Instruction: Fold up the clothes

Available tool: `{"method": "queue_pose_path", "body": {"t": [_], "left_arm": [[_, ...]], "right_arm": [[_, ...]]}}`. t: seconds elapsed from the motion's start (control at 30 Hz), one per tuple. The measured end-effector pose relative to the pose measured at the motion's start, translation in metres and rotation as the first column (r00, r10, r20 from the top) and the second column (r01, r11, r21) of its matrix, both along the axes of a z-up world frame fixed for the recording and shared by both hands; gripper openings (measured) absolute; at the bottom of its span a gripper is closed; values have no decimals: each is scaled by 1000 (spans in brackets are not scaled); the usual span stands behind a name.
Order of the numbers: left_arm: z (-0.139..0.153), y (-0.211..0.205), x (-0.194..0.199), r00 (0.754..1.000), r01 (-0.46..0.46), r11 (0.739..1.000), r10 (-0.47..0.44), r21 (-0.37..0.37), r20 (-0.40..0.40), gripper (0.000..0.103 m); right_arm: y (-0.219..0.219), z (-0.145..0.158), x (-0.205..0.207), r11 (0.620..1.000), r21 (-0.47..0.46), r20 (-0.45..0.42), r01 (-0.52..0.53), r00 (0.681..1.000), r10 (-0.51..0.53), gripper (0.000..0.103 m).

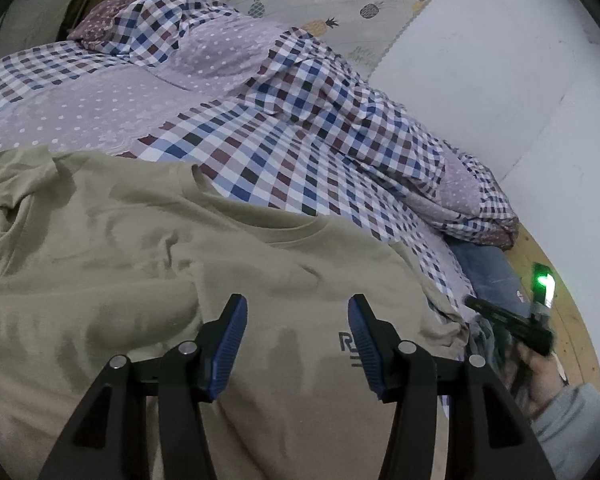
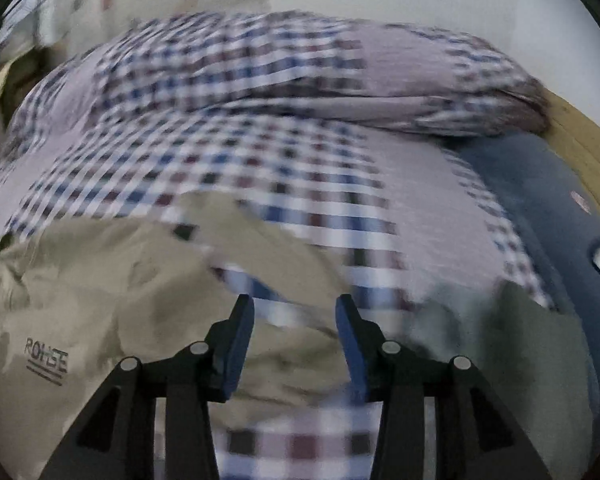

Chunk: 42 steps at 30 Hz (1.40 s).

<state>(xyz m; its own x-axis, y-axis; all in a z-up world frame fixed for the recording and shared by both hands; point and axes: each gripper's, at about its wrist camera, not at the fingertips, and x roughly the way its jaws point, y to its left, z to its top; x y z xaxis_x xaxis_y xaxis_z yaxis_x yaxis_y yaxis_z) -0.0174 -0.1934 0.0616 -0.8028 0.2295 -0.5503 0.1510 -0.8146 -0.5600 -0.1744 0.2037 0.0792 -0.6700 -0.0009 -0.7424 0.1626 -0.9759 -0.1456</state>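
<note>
A beige T-shirt lies rumpled on a checked bedcover, its neckline toward the cover and a dark printed logo on its chest. My left gripper hovers open just over the chest, with nothing between its blue pads. In the right wrist view, which is blurred, the same T-shirt fills the lower left. My right gripper stands open above the shirt's right edge, where beige cloth meets the checked cover. The right gripper also shows at the left wrist view's right edge, held by a hand.
A bunched quilt in check and dotted mauve lies across the far side of the bed. A blue garment rests at the right, beside the wooden bed frame. A white wall rises behind.
</note>
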Motion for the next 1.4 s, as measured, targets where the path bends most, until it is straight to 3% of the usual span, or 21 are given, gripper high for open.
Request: {"method": "queue_pose_path", "body": {"t": [0.23, 0.53, 0.57, 0.6, 0.7, 0.87, 1.0, 1.2, 1.4], "left_arm": [[-4, -2, -4, 1000, -10, 1000, 10, -6, 9, 57], [-15, -2, -9, 999, -11, 1000, 11, 6, 35, 57], [-15, -2, -9, 999, -11, 1000, 11, 5, 35, 57], [-16, -2, -9, 999, -11, 1000, 11, 4, 36, 57], [-14, -3, -7, 999, -14, 1000, 14, 3, 29, 57], [-7, -4, -3, 1000, -12, 1000, 12, -3, 5, 57], [-2, -5, 2, 1000, -5, 1000, 5, -15, -15, 57], [8, -6, 8, 999, -3, 1000, 2, -8, -46, 57], [20, 2, 14, 997, 21, 999, -23, -28, -80, 57]], "right_arm": [[-62, -38, -55, 992, 50, 27, -118, 993, 117, 45], [-86, -75, -116, 991, 50, 76, -121, 990, 117, 44], [-85, -77, -119, 993, 41, 77, -114, 991, 111, 31], [-82, -76, -119, 994, 32, 77, -100, 992, 97, 2], [-72, -74, -121, 998, 7, 72, -57, 996, 56, 1], [-25, -27, -97, 997, -73, -44, 32, 998, -35, 1], [31, 30, -65, 986, -123, -121, 116, 984, -131, 1], [121, 99, -3, 953, -188, -202, 237, 940, -274, 1], [209, 131, 54, 890, -258, -211, 375, 877, -431, 1]]}}
